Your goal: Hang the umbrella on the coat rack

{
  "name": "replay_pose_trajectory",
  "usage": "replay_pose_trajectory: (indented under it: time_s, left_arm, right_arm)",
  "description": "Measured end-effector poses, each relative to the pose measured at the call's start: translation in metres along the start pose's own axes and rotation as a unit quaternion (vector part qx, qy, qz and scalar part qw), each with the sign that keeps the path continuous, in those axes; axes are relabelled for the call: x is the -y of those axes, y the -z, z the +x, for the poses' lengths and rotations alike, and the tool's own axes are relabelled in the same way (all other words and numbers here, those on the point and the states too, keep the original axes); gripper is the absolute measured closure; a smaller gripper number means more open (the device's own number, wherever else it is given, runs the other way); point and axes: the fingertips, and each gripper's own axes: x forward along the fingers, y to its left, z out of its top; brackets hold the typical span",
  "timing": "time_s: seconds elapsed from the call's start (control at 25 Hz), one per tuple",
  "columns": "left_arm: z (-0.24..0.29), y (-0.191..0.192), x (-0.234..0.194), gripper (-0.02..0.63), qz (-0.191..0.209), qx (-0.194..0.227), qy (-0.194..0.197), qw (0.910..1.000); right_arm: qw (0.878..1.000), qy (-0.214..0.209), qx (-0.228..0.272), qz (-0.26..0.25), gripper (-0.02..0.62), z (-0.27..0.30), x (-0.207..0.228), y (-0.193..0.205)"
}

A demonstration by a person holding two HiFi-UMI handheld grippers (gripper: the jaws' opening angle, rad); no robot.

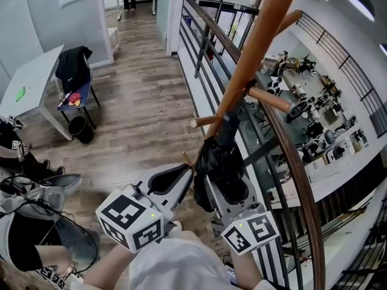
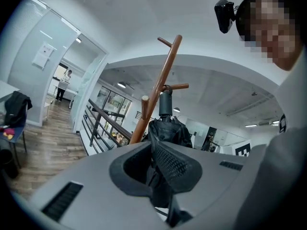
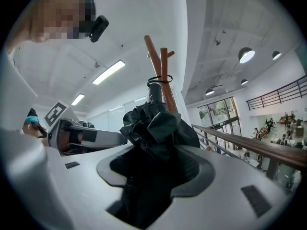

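- Right gripper [image 3: 154,174]: jaws clamped on the bunched black fabric of the folded umbrella [image 1: 213,159], which fills the gap.
- Left gripper [image 2: 157,166]: jaws drawn in narrow, with a fold of the same fabric pinched between them.
- The umbrella stands upright, handle uppermost, against the slanting wooden pole of the coat rack [image 1: 254,53], just beneath a peg [image 1: 270,100]. Whether its cord loop sits over a peg cannot be told.
- Floor [image 1: 139,101]: grey-brown wood planks.
- Beside the rack, a dark barred railing [image 1: 300,180] with a wooden handrail borders a lower level.
- Well to the left: a white table [image 1: 30,80], a chair [image 1: 78,95] draped with a dark jacket, and a black bin [image 1: 80,128].
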Motion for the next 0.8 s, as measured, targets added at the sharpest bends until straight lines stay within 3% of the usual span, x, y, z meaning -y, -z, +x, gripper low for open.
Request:
replay_pose_trajectory:
  time_s: [0.52, 0.8]
  left_arm:
    - [0.001, 0.022, -0.021, 0.563, -0.02, -0.012, -0.011, 0.9997]
    - [0.006, 0.031, -0.014, 0.563, -0.023, -0.024, -0.018, 0.9993]
  right_arm:
    - [0.999, 0.013, -0.039, 0.023, 0.353, 0.014, 0.013, 0.047]
    - [0.998, 0.028, -0.037, 0.031, 0.353, 0.006, 0.025, 0.047]
